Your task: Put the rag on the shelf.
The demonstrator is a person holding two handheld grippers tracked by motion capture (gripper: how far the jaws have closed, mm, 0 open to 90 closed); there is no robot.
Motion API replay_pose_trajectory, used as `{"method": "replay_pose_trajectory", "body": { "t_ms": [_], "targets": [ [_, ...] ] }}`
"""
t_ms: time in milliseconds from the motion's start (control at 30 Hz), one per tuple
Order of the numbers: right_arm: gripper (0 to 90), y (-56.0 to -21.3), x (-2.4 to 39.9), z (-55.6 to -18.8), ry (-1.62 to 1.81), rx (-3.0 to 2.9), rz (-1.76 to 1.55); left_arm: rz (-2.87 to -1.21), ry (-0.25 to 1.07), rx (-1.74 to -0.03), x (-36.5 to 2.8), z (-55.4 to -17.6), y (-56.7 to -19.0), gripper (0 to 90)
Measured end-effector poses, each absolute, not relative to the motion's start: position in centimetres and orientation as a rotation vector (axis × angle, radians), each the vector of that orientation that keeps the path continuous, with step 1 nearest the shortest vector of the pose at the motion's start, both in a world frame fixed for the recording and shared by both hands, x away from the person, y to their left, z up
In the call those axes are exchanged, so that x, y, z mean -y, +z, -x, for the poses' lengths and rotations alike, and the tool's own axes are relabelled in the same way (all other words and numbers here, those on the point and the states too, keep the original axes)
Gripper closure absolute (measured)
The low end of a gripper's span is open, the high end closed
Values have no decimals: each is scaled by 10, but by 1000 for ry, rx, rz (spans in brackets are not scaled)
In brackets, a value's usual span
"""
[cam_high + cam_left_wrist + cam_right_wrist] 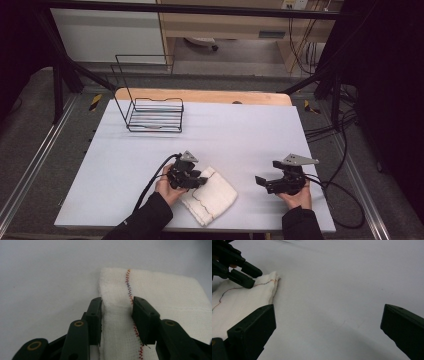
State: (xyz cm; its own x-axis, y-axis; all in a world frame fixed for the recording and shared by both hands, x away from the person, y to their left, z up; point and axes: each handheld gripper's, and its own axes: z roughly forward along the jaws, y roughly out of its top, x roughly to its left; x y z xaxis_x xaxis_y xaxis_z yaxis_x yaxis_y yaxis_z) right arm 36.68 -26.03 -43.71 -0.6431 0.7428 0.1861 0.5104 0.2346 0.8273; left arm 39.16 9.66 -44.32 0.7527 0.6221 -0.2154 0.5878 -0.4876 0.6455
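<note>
High view: the folded white towel (212,197) lies on the pale table (230,135) near its front edge, and the left gripper (201,181) has its fingertips over the towel's upper left corner. The right gripper (261,182) hangs off to the towel's right, apart from it, jaws pointing towards the cloth with bare table between them. A black wire rack (155,116) stands at the far side, well beyond both sets of fingers.

Left gripper view: the towel (160,302) runs out ahead of the left gripper (117,307), and a raised fold of it sits between the two fingers (96,312). Both pads touch that fold, one at each side, pinching the ridge of cloth. A line of coloured zigzag stitching (128,286) runs along the towel right at the inner face of the right-hand finger.

Right gripper view: the right gripper (328,320) has its fingers (255,325) spread wide, nothing between them but table. The towel (239,302) lies beyond and beside its left finger, and farther out the left gripper (249,277) is nipped onto the cloth's corner.
</note>
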Motion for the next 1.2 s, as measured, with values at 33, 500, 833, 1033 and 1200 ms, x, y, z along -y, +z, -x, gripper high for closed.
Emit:
{"method": "replay_pose_trajectory", "body": {
  "t_ms": [33,500,833,1033,1200],
  "targets": [
    [5,-437,260,-367,1366,-2262,-1177,-2218,52,-911,-97,-392,-444,594],
    [67,-435,244,-362,1342,-2290,-1190,-2221,26,-943,-94,-389,-443,746],
    [237,-441,208,-343,1340,-2355,-1199,-2235,79,-894,-92,-385,-444,764],
    [388,-449,190,-339,1318,-2405,-1210,-2216,86,-888,-94,-383,-446,762],
    [476,-453,185,-335,1306,-2405,-1241,-2235,110,-855,-93,-382,-445,762]
  ]
}}
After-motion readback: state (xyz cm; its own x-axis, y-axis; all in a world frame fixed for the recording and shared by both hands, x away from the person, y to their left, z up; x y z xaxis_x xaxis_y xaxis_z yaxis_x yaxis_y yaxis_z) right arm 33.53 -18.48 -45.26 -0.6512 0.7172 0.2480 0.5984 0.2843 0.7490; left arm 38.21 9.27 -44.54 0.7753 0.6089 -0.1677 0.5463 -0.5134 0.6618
